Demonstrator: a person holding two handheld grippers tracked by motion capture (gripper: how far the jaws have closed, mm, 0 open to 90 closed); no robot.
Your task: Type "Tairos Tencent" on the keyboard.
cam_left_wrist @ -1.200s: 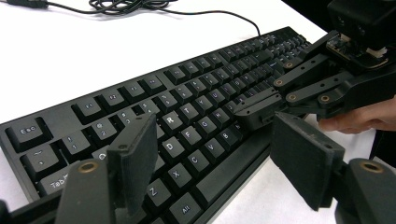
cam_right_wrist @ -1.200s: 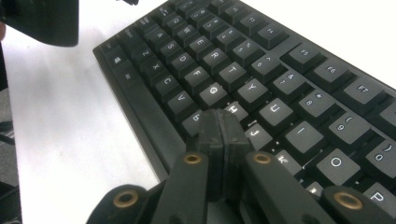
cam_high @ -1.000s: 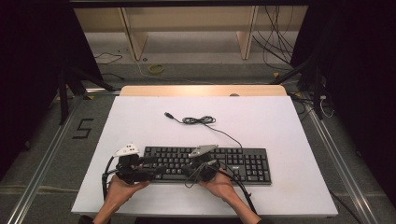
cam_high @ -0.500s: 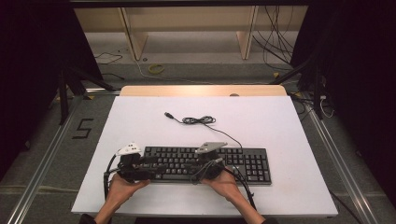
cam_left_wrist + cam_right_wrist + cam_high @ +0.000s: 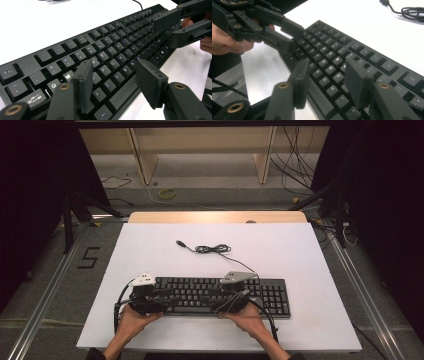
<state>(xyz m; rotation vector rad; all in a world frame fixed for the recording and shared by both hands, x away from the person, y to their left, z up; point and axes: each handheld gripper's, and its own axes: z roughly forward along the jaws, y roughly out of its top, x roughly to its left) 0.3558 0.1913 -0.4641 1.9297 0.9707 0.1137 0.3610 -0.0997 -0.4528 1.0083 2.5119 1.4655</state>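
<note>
A black keyboard (image 5: 260, 292) lies along the near side of the white table (image 5: 310, 250). Its cable (image 5: 212, 249) curls behind it and ends in a loose plug. My left gripper (image 5: 167, 296) hovers over the keyboard's left end, pointing right. Its jaws (image 5: 116, 82) have just been closing but stand open, with nothing pinched between them and letter keys below. My right gripper (image 5: 210, 298) points left over the middle keys. Its jaws (image 5: 328, 80) have just been opening and are open and empty. Each gripper faces the other: the right gripper (image 5: 163, 31) and the left gripper (image 5: 292, 37).
A wooden strip (image 5: 215, 216) runs along the table's far edge. Beyond it are shelf legs and loose cables on the floor. The coiled cable (image 5: 409, 11) lies on the bare white surface behind the keyboard. Both hands rest at the near table edge.
The right gripper has shifted right along the keyboard and lifted a little, and its jaws have spread apart. The left gripper has stayed in place.
</note>
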